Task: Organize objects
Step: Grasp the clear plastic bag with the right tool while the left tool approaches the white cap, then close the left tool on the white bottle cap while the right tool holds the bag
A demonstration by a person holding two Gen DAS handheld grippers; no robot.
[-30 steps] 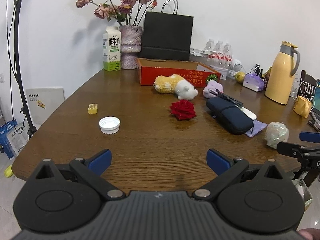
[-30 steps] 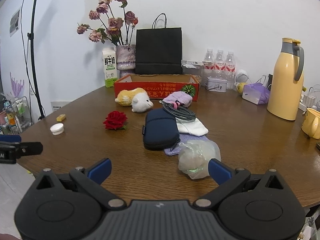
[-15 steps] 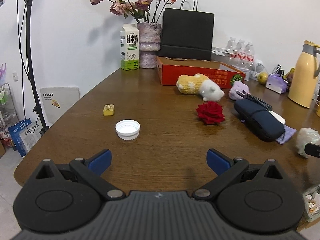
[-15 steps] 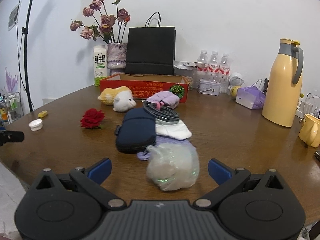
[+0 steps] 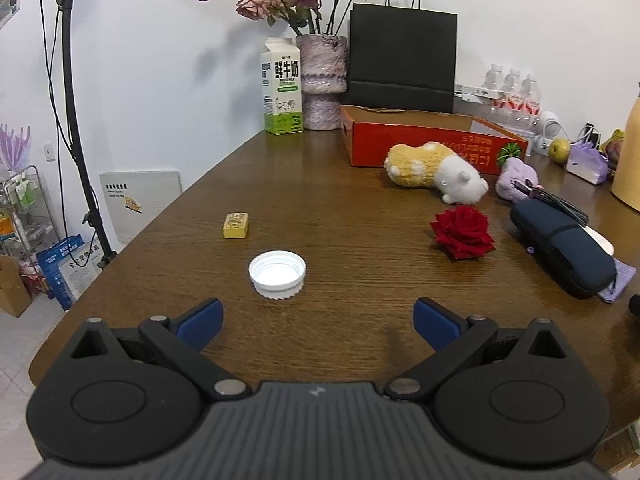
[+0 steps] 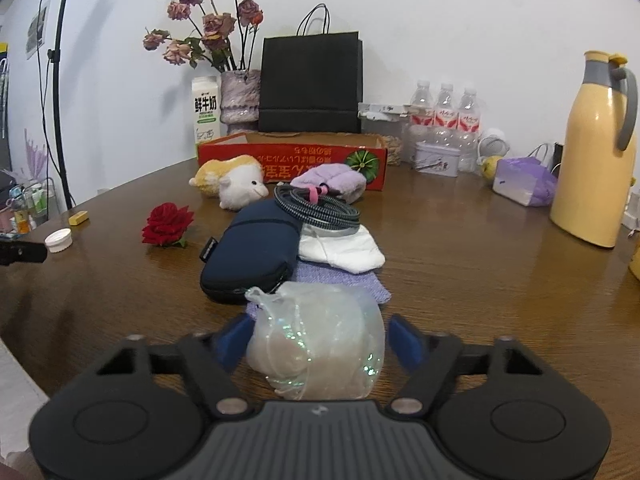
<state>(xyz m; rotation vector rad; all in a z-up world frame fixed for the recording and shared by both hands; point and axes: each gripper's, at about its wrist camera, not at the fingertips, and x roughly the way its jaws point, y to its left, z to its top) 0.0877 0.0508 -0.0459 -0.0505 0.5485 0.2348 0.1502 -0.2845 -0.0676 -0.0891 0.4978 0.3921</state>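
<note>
Right hand-held gripper (image 6: 316,340): jaws closing around the clear plastic bag (image 6: 316,340) at lower centre of the right wrist view; the blue pads flank it, contact not yet sure.
Left hand-held gripper (image 5: 316,320): jaws wide, nothing between them; the white cap (image 5: 277,274) lies just ahead, left of centre.
Bag's place: on the surface (image 6: 460,240), touching the purple cloth (image 6: 340,276), beside the dark pouch (image 6: 252,252).
Bag's axis: a rounded bundle, slightly wider than tall, its knotted ear at upper left; no clear pointing end.
Risk: slick, soft film may crumple and slip from the pads.
Risk: the purple cloth may get pinched or dragged along.
Likely destination: the red box (image 6: 292,160), upper centre.
</note>
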